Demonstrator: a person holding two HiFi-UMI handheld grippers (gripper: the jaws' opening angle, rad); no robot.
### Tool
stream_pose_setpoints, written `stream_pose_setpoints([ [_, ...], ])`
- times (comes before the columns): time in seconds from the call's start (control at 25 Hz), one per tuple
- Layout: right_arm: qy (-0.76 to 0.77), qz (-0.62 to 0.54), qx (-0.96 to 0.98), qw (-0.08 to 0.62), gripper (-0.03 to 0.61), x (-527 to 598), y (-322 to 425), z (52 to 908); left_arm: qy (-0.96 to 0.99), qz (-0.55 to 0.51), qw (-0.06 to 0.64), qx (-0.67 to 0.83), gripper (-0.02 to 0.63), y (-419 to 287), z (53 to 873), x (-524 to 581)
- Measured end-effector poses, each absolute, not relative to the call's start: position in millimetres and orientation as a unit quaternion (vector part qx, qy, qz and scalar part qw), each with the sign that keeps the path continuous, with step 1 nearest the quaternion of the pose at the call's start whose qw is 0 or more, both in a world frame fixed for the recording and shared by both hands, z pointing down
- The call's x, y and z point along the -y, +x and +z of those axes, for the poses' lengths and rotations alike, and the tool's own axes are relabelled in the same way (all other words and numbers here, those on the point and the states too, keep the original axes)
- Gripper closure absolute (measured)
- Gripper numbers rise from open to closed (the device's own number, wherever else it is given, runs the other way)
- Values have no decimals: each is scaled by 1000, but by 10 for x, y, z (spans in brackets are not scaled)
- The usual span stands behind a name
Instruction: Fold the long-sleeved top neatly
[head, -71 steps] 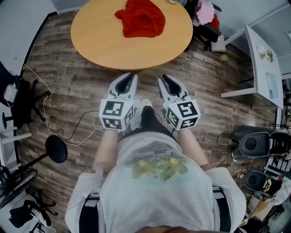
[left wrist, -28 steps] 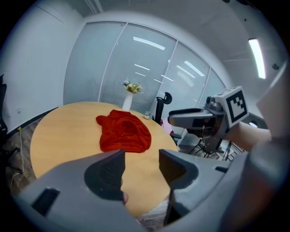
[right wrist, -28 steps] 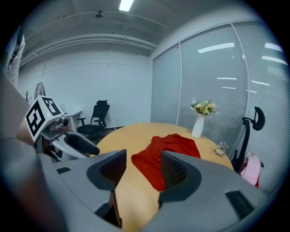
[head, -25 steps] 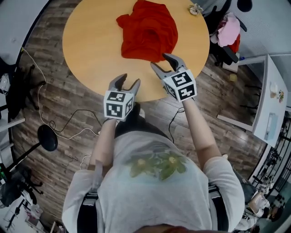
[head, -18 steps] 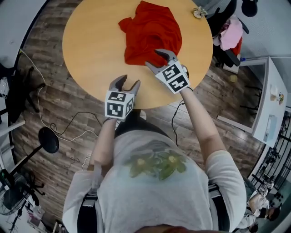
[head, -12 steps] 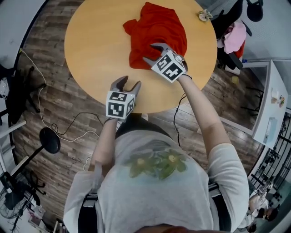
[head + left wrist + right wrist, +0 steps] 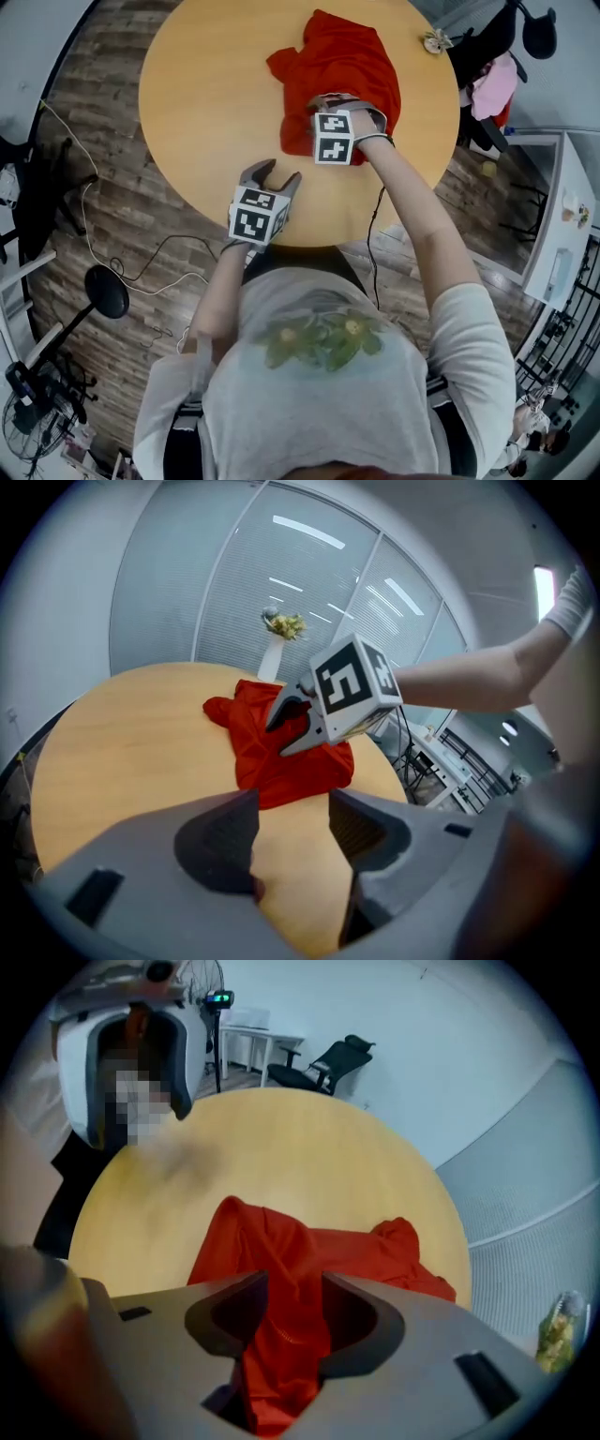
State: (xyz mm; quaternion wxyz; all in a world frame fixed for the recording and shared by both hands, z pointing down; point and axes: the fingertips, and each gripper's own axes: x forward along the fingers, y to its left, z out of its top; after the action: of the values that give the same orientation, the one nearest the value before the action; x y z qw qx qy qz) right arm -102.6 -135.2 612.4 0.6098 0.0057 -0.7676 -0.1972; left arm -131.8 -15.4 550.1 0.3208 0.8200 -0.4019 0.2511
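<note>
Now right gripper [image 7: 295, 1290] jaws closing around raised fold of red top [image 7: 352, 56] on round table [image 7: 206, 84]; left gripper [image 7: 291, 803] hovering, jaws spread, empty; white vase [image 7: 272, 660] holding flowers [image 7: 284, 625].

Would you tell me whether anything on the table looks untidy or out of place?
Yes: the red top lies crumpled in a heap on the round table, not spread flat. The right gripper is closing around a raised fold of it; the left gripper is open over bare wood.
</note>
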Motion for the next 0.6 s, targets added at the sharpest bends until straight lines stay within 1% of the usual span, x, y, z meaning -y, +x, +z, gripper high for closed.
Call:
stream_pose_setpoints([
  [0.08,-2,-187,754,630,431,1376,-964,6261,820,256,325,396,397,-1317,5550,164],
  [0.12,-4,-179,753,633,474,1377,-934,6293,820,259,327,393,397,-1311,5580,166],
  [0.2,-6,-157,761,629,526,1356,-890,6279,818,263,334,389,397,-1297,5645,172],
  [0.24,-5,-145,770,622,536,1338,-881,6232,816,264,339,387,399,-1289,5678,175],
  [0.36,20,-113,803,585,540,1323,-864,5973,810,272,352,383,399,-1232,5786,177],
  [0.6,120,-22,867,483,541,1515,-798,5239,797,264,380,389,399,-1040,5920,277],
])
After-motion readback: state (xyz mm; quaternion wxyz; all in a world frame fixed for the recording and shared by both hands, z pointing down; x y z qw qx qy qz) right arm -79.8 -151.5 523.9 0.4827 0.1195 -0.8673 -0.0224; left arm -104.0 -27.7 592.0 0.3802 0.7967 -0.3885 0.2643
